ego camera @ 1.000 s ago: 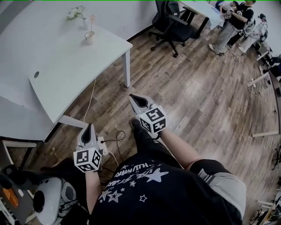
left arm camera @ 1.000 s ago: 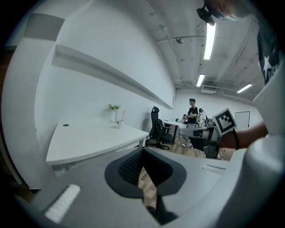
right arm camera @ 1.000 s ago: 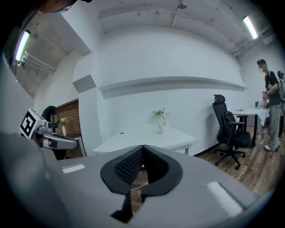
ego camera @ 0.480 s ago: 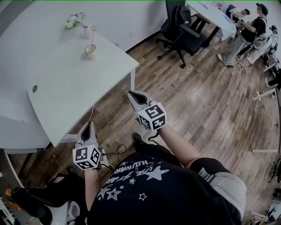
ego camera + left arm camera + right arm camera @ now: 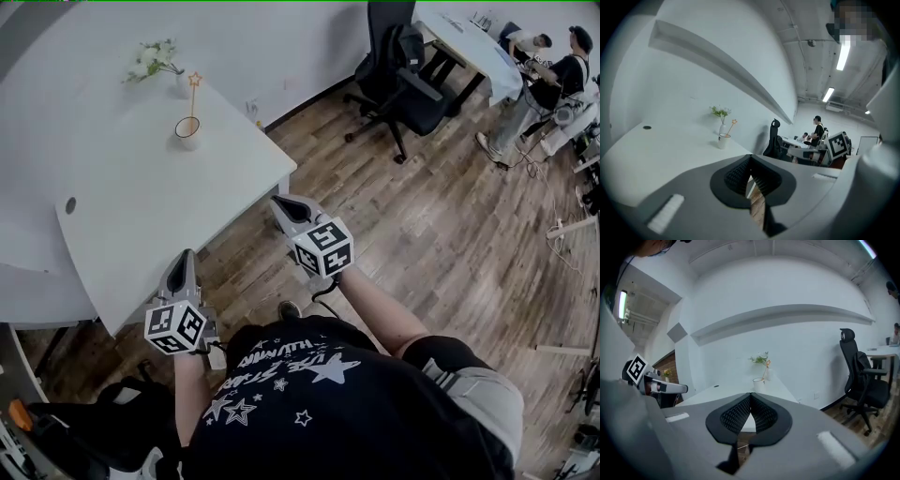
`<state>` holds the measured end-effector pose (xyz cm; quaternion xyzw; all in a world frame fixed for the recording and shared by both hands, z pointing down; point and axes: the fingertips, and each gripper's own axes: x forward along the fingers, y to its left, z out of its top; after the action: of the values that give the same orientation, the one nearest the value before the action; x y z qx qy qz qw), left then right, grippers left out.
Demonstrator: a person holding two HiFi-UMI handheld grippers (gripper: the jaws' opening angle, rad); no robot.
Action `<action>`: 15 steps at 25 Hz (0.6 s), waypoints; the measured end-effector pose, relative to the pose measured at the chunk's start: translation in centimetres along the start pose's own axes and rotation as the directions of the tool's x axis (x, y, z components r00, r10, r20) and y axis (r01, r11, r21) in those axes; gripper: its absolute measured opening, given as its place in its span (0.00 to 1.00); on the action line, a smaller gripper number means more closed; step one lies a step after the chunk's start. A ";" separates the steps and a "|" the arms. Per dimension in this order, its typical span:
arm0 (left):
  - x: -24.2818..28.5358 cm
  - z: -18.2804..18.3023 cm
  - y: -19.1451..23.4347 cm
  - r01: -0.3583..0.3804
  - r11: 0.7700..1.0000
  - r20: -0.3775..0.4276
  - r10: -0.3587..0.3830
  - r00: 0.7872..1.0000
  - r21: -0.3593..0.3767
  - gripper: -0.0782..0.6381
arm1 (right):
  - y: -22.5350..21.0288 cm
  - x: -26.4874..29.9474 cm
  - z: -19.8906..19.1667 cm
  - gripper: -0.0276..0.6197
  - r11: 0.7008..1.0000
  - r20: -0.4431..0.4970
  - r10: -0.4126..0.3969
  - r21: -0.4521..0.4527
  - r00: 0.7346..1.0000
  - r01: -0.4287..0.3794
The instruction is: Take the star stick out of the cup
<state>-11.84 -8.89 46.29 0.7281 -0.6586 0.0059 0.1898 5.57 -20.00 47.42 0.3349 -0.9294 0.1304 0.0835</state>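
Observation:
A white cup (image 5: pixel 187 132) stands near the far end of a white table (image 5: pixel 122 216), with a thin stick topped by an orange star (image 5: pixel 195 82) rising from it. The cup (image 5: pixel 723 140) and star stick (image 5: pixel 733 122) also show in the left gripper view, and the cup (image 5: pixel 759 385) in the right gripper view. My left gripper (image 5: pixel 184 263) hangs over the table's near edge, jaws shut and empty. My right gripper (image 5: pixel 284 205) is off the table's right corner, above the floor, also shut with nothing in it. Both are far from the cup.
A small white vase of flowers (image 5: pixel 181 82) stands just behind the cup. A round cable hole (image 5: pixel 70 204) is in the tabletop. Black office chair (image 5: pixel 405 70) and another table with people (image 5: pixel 562 75) stand at the far right on the wood floor.
The view has moved toward the table. Both grippers have come forward and up; the left one now reaches the table's near edge. Jaws have stayed shut.

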 end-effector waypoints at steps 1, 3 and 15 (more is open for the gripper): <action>0.2 0.1 0.0 -0.005 1.000 0.004 0.005 1.000 -0.017 0.11 | -0.3 0.3 0.0 0.07 1.000 0.000 0.002 0.009 1.000 -0.002; 0.5 0.2 0.3 -0.018 1.000 0.000 0.018 1.000 -0.022 0.11 | -0.4 0.7 -0.1 0.07 1.000 0.002 0.010 0.029 1.000 -0.010; 6.4 2.9 4.1 -0.019 0.999 0.007 0.019 1.000 -0.050 0.11 | -2.0 5.6 1.1 0.07 0.999 -0.012 0.021 0.038 1.000 -0.020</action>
<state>-15.63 -16.05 46.39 0.7169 -0.6661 -0.0114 0.2053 2.53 -25.16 48.13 0.3261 -0.9296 0.1511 0.0817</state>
